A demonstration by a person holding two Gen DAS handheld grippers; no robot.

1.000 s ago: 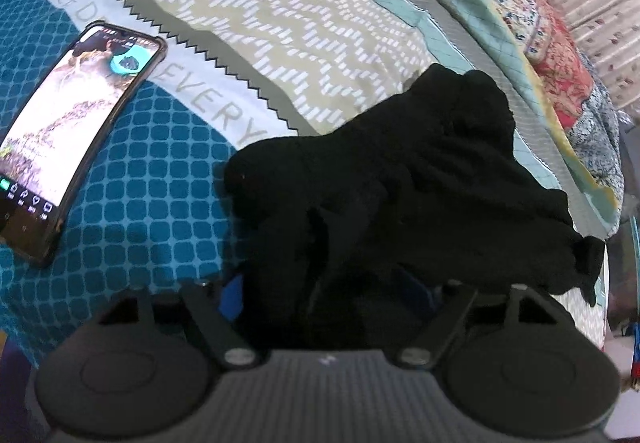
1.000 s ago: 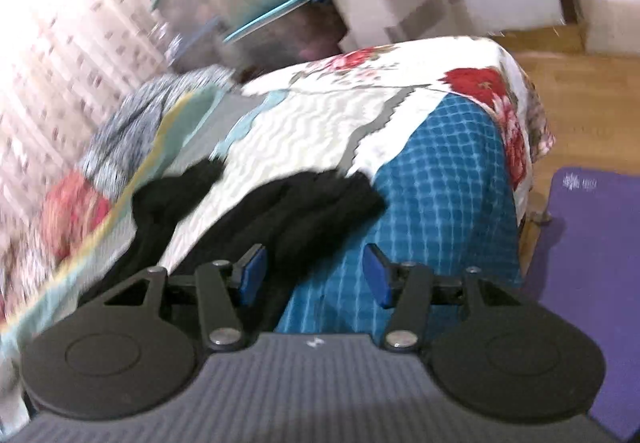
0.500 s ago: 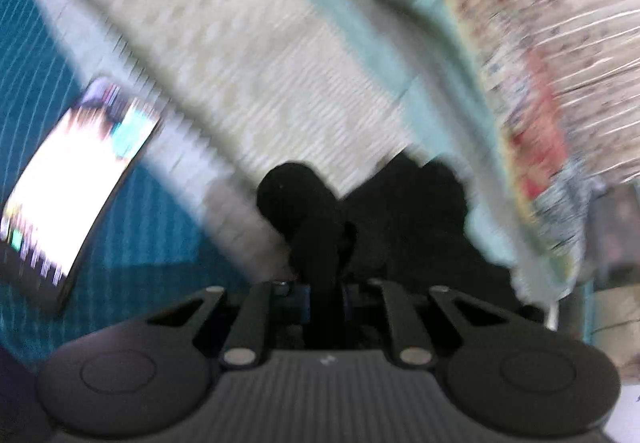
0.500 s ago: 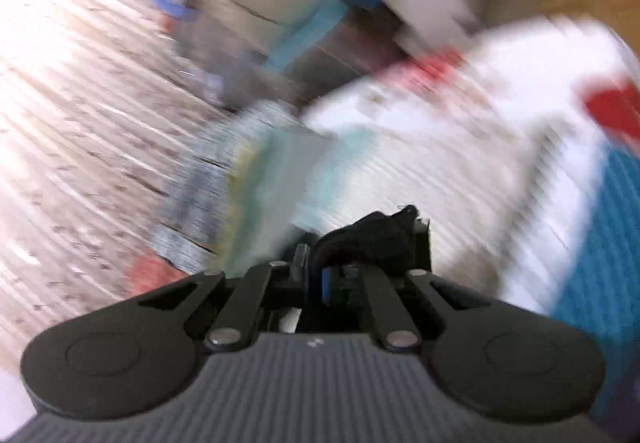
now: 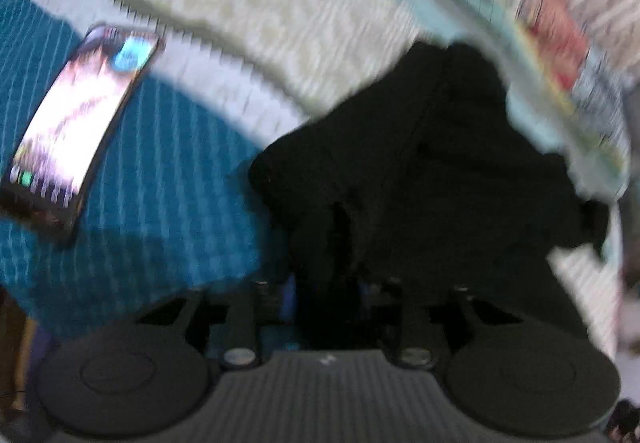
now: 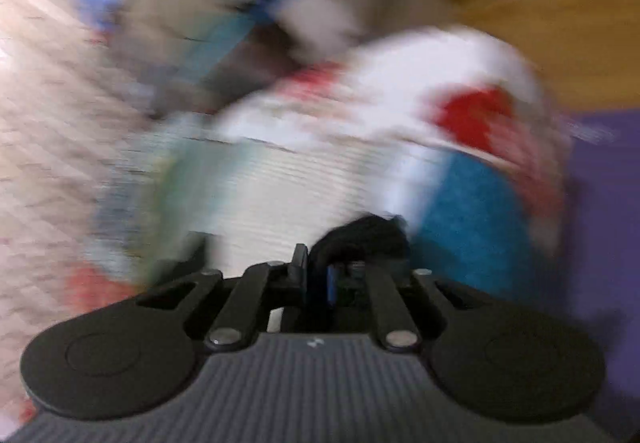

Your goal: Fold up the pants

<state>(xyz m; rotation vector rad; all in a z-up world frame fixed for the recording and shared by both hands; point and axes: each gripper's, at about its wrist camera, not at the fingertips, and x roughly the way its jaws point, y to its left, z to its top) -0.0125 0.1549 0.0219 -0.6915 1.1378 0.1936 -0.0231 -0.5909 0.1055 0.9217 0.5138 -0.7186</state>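
Observation:
The black pants lie bunched on the patterned bedspread, filling the middle and right of the blurred left wrist view. My left gripper is shut on a fold of the pants, which hides the fingertips. In the right wrist view, also blurred, my right gripper is shut on a black end of the pants, which bulges just above the closed fingers.
A phone with a lit screen lies on the teal part of the bedspread at the left. Floral bedding covers the far bed end. A purple mat and wooden floor lie to the right.
Both grippers closed on the pants, having been open a second ago. The left view has dropped back nearer the cloth. The right gripper keeps swinging with its end of the pants.

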